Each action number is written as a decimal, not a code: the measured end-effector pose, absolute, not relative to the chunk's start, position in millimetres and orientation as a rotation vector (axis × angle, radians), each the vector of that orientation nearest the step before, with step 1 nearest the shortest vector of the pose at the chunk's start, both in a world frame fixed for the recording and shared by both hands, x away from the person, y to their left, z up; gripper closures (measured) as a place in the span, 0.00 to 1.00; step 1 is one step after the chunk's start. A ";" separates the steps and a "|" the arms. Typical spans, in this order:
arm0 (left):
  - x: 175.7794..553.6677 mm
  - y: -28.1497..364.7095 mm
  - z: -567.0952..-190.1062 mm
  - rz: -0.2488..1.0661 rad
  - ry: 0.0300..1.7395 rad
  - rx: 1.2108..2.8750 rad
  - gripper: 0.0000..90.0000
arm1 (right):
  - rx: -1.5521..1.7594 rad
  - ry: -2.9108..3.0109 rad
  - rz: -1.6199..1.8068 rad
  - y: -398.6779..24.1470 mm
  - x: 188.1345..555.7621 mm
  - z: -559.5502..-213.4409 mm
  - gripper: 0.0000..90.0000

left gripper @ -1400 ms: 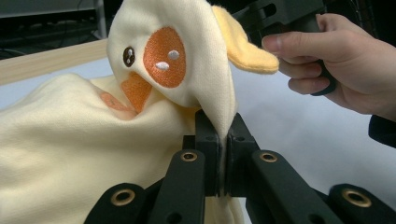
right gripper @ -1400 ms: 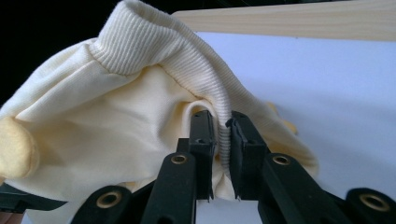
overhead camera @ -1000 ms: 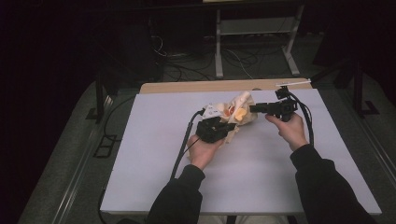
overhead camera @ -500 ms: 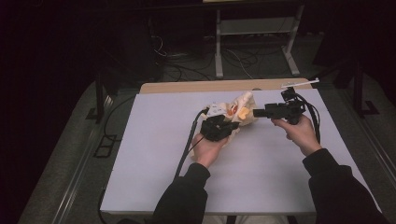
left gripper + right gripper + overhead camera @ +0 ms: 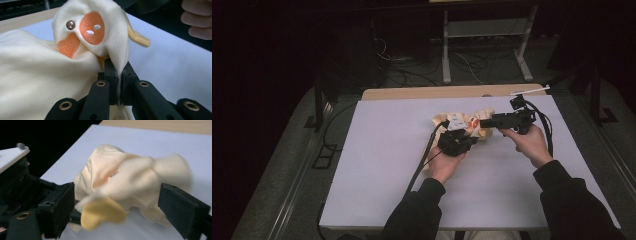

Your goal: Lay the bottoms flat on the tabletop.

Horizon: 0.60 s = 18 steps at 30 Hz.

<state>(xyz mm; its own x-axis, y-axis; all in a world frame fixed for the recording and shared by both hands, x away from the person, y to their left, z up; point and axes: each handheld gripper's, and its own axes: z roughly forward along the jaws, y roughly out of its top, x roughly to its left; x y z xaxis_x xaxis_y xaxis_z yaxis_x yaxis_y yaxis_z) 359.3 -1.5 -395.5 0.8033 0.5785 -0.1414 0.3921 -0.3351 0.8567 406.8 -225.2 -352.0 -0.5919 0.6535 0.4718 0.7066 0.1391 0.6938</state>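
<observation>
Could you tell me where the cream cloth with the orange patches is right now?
In the high view the cream cloth sits mid-table toward the far edge, pinched by the left gripper and flanked by the right gripper's open jaws.

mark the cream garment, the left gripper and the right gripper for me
cream garment (image 5: pixel 37 75): left gripper view, on the plain knit below the orange patches.
left gripper (image 5: pixel 119 86): left gripper view, between its jaws, shut on a fold.
right gripper (image 5: pixel 117 207): right gripper view, between its open jaws.

White table w/ bare wood strip along far edge; metal stand & loose cables on dark floor beyond.
</observation>
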 end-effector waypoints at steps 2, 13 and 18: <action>355.9 -7.8 -397.0 0.230 0.701 1.988 0.94 | -1.421 -2.360 -1.402 -220.8 407.9 -356.6 0.29; 351.0 -15.8 -396.3 0.192 0.651 2.005 0.86 | -1.449 -2.410 -1.325 -223.6 405.8 -358.8 0.88; 351.0 -13.0 -392.6 0.185 0.641 1.990 0.82 | -1.476 -2.412 -1.309 -226.7 404.8 -360.2 0.89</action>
<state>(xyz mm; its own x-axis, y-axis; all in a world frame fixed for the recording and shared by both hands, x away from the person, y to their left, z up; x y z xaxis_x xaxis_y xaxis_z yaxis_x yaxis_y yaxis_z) 351.0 -13.0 -392.6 0.8480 0.5118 -0.1379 0.3590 -0.3632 0.8598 404.8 -226.7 -360.2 -0.5511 0.7225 0.4176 0.7438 0.1984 0.6383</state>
